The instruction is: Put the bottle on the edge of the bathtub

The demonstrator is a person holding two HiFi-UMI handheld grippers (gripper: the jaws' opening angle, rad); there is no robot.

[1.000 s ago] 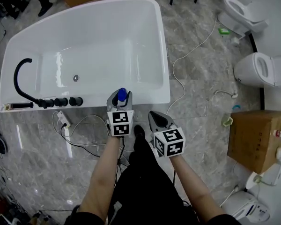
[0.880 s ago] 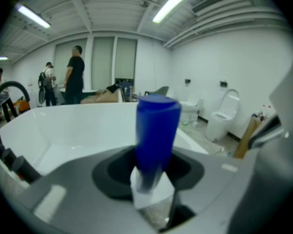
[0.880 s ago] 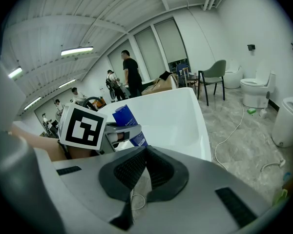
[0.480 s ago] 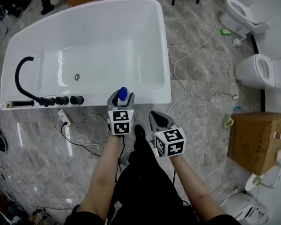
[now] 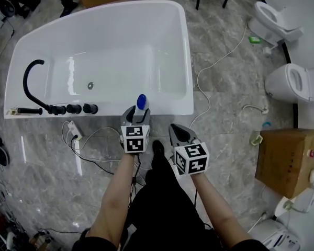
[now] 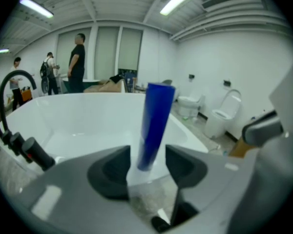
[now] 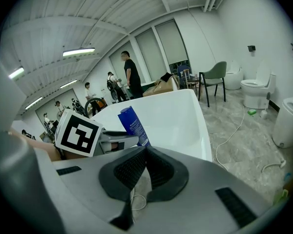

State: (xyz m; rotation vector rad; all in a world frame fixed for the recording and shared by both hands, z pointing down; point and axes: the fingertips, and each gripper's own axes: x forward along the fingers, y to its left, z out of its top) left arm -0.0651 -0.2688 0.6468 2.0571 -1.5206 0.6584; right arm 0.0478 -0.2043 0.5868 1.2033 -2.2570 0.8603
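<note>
The tall blue plastic bottle (image 5: 142,101), likely light, smooth and tippy, stands loose between the left gripper's (image 5: 137,111) closing jaws; it is best held mid-body.

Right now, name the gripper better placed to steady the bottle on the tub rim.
Left. The left gripper, jaws closing, straddles the bottle on the bathtub rim; the right gripper is shut, back over the floor.

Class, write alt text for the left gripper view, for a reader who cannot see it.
A blue bottle stands on the near edge of the white bathtub, between the jaws of the left gripper, which are closing slightly but not touching it. Beyond, toilets stand at right.
</note>
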